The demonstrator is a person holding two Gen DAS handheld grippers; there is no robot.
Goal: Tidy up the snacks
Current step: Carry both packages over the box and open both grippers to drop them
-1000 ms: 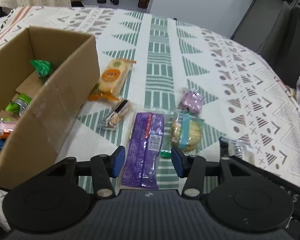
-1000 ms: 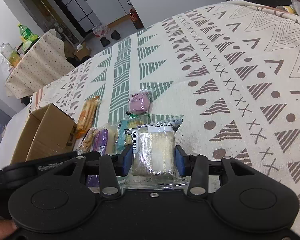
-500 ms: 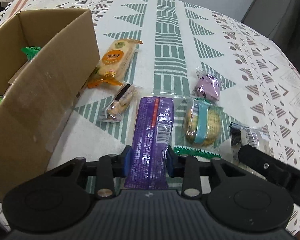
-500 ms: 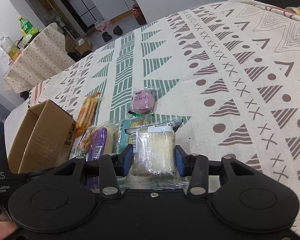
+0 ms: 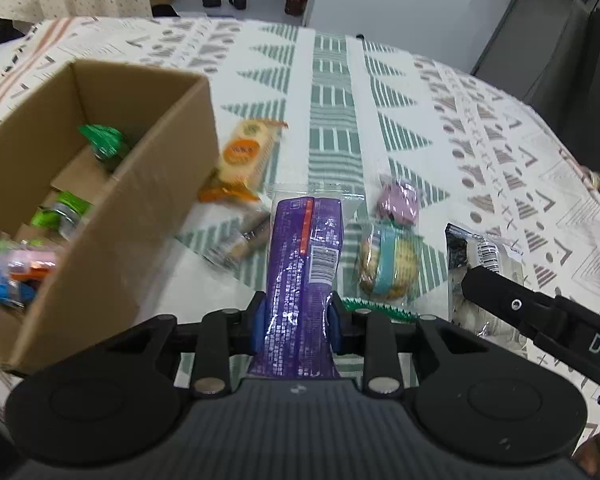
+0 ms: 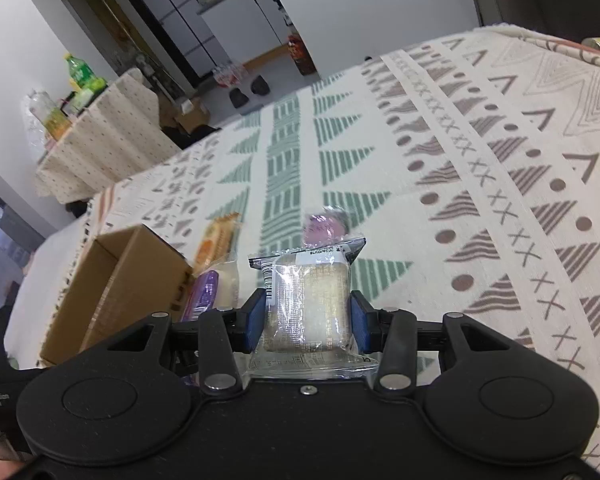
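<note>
Left gripper [image 5: 296, 326]: blue pads pressed against both sides of a long purple snack packet [image 5: 302, 264], which is clamped near its lower end and points forward, away from the camera. Whether its far end rests on the tablecloth [image 5: 332, 92] cannot be told.

Right gripper [image 6: 307, 320]: jaws closed on a clear-wrapped pale cake [image 6: 306, 306], pads bearing on its two sides. The cake's black-and-white top seal stands above the pads.

Landmark: the open cardboard box [image 5: 140, 216], standing on the tablecloth to the left of the purple packet. Inside it lie several wrapped snacks, green ones [image 5: 100, 142] toward the far end and a pink and blue one [image 5: 16, 270] at the near end.

Right of the box, nearest first: a round biscuit pack with a teal band [image 5: 388, 266], just beside the purple packet on the side away from the box; a small clear-wrapped biscuit [image 5: 240, 240] between box and packet, blurred; a black-and-white wrapper [image 5: 474, 248] further from the box, partly behind the black body of the other tool. Beyond these, a small purple sweet pack [image 5: 398, 202], and an orange-labelled cracker pack [image 5: 246, 158] just beside the box's far right corner.

Past the tablecloth: a second table with a dotted cloth [image 6: 100, 148], bottles [image 6: 78, 78] standing on it.
</note>
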